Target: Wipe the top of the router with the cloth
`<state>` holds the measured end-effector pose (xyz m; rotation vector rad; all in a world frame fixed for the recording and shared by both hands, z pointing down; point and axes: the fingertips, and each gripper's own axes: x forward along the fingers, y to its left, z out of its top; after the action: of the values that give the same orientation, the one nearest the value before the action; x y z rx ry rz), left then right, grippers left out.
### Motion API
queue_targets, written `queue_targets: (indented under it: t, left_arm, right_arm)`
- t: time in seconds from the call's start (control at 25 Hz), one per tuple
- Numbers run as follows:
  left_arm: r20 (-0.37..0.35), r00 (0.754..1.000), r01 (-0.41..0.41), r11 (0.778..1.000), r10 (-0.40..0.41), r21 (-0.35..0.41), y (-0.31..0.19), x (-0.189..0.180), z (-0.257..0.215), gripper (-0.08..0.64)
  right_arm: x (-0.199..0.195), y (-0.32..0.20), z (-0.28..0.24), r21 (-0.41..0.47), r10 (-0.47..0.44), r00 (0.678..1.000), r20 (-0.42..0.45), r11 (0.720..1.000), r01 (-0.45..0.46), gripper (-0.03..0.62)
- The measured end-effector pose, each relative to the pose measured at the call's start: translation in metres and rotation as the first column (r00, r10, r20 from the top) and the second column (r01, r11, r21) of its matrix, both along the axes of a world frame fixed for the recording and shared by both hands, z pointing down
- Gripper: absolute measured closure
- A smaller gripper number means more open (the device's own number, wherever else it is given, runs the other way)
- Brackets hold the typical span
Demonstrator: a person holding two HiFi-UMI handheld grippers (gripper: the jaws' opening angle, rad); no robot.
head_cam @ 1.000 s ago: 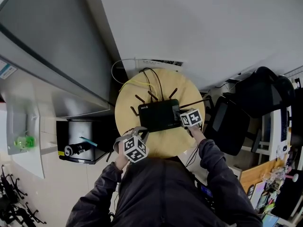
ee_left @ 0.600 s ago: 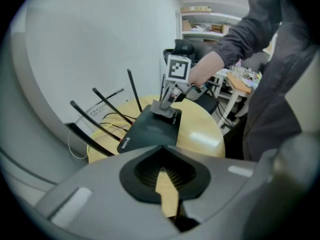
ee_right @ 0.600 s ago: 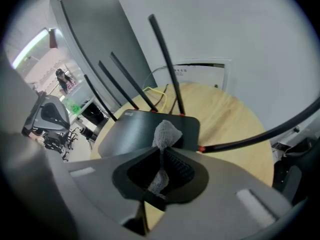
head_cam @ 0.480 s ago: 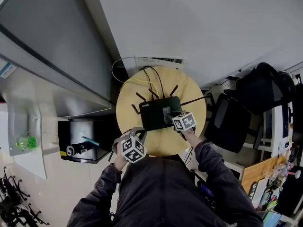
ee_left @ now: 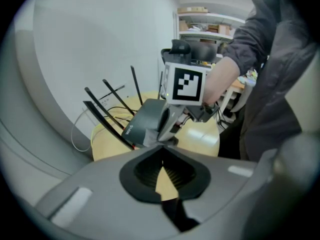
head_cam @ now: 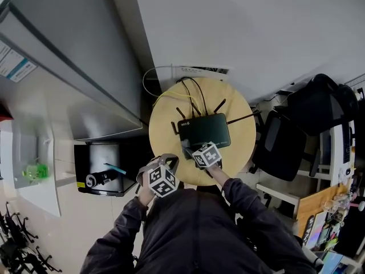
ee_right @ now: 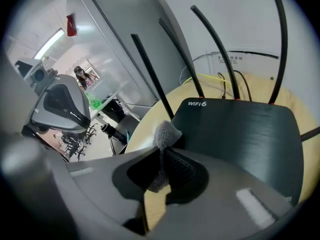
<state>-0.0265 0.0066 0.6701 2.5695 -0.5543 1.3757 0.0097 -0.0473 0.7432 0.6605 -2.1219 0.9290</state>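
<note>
A black router (head_cam: 205, 130) with several upright antennas lies on a round wooden table (head_cam: 239, 147). My right gripper (head_cam: 191, 150) is at the router's front left corner, shut on a grey cloth (ee_right: 166, 132). In the right gripper view the cloth bunches up from between the jaws against the router (ee_right: 240, 134) edge. My left gripper (head_cam: 169, 163) hangs off the table's front left rim, shut and holding nothing. From the left gripper view (ee_left: 161, 148) I see the right gripper's marker cube (ee_left: 188, 83) over the router (ee_left: 142, 120).
Yellow and black cables (head_cam: 171, 93) run from the router's back to a wall plate (head_cam: 202, 70). A grey cabinet (head_cam: 85, 84) stands to the left, a black box (head_cam: 100, 176) on the floor below it, and a black chair (head_cam: 285, 144) on the right.
My right gripper has slid with the cloth from the router's right end across to its front left corner. The left gripper has stayed where it was.
</note>
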Motion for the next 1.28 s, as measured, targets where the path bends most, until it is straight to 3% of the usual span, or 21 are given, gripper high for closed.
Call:
queue_targets:
  t: [0.44,0.72,1.12,1.28]
  left_arm:
    - [-0.011,0.999,-0.042,0.999,0.042,0.011,0.002,-0.002,-0.001,0.558]
    - [-0.011,0.998,-0.055,0.998,0.055,0.011,0.001,0.009,-0.001,0.558]
    - [0.001,0.998,-0.064,0.998,0.064,-0.001,0.002,0.028,0.001,0.558]
    - [0.009,0.998,-0.065,0.998,0.065,-0.004,0.001,0.03,0.003,0.558]
  right_arm:
    - [0.036,-0.004,0.006,-0.002,0.057,0.998,-0.04,0.998,-0.057,0.563]
    - [0.092,-0.012,0.008,0.004,0.104,0.992,-0.075,0.995,-0.104,0.563]
    - [0.198,-0.022,0.011,0.021,0.243,0.96,-0.139,0.97,-0.243,0.563]
    - [0.215,-0.021,0.012,0.016,0.278,0.95,-0.142,0.96,-0.279,0.563]
